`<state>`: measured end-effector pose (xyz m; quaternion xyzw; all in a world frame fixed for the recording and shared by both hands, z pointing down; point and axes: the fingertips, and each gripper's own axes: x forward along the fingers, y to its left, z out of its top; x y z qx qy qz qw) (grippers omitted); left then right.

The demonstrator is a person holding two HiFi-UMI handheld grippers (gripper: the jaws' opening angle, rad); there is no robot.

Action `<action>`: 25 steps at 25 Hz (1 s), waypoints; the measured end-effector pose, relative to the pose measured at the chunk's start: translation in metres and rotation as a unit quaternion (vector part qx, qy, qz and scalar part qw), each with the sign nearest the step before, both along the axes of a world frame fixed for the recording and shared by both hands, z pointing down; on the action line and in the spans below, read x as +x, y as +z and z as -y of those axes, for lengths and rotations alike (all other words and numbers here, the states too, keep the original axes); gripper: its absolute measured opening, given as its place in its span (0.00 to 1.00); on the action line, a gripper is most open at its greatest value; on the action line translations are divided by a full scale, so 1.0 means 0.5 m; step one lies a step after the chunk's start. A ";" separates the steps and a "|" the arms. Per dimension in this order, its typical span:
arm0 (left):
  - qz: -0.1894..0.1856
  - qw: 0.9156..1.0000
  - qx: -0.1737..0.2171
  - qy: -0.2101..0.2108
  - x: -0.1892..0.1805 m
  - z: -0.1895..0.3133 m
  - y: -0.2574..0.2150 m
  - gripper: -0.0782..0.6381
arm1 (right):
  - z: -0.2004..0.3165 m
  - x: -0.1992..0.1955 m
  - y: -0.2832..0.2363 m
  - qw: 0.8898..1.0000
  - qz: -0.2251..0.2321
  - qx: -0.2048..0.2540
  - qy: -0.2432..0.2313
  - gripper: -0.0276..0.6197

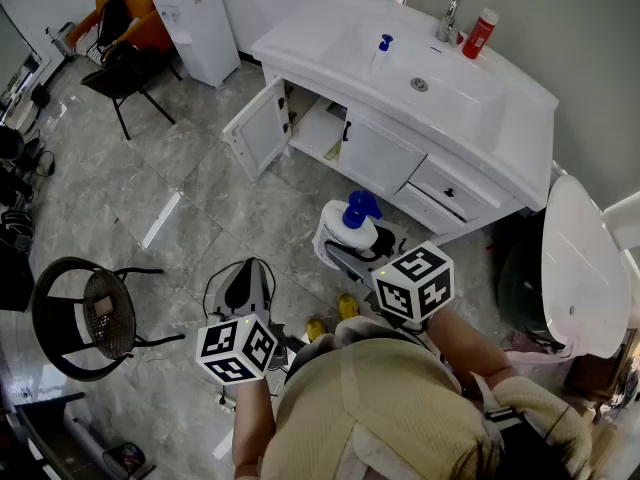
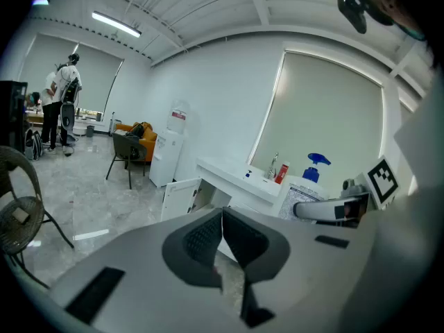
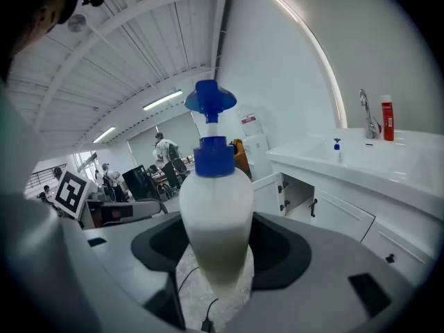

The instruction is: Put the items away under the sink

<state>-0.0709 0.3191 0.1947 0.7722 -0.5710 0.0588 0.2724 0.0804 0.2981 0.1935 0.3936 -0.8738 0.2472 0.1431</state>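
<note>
My right gripper [image 1: 350, 243] is shut on a white pump bottle [image 3: 216, 214] with a blue pump top [image 1: 358, 210]; the bottle stands upright between the jaws. My left gripper [image 2: 222, 238] hangs lower left with its jaws pressed together and nothing between them; from the head view this gripper [image 1: 245, 286] hovers over the floor. Ahead stands the white sink cabinet [image 1: 380, 153], its left door [image 1: 256, 126] swung open onto a bare shelf. On the basin sit a small blue-capped bottle [image 1: 381, 52] and a red bottle [image 1: 480, 33] by the tap.
A white toilet [image 1: 578, 263] stands at the right. A round black stool [image 1: 85, 316] and a black chair [image 1: 125, 76] stand to the left, with a white water dispenser [image 1: 200, 20] at the back. A black cable [image 1: 215, 283] lies on the grey tiled floor.
</note>
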 end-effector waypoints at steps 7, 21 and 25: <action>-0.018 1.000 -0.006 0.000 0.000 0.010 0.003 0.16 | 0.005 -0.001 0.010 1.000 0.000 -0.008 0.002 0.47; -0.021 1.000 -0.008 -0.005 0.031 0.055 0.013 0.16 | 0.060 0.029 0.042 1.000 -0.014 -0.023 -0.008 0.47; -0.022 1.000 -0.004 -0.015 0.045 0.074 0.012 0.16 | 0.081 0.046 0.053 0.999 -0.016 -0.030 -0.012 0.47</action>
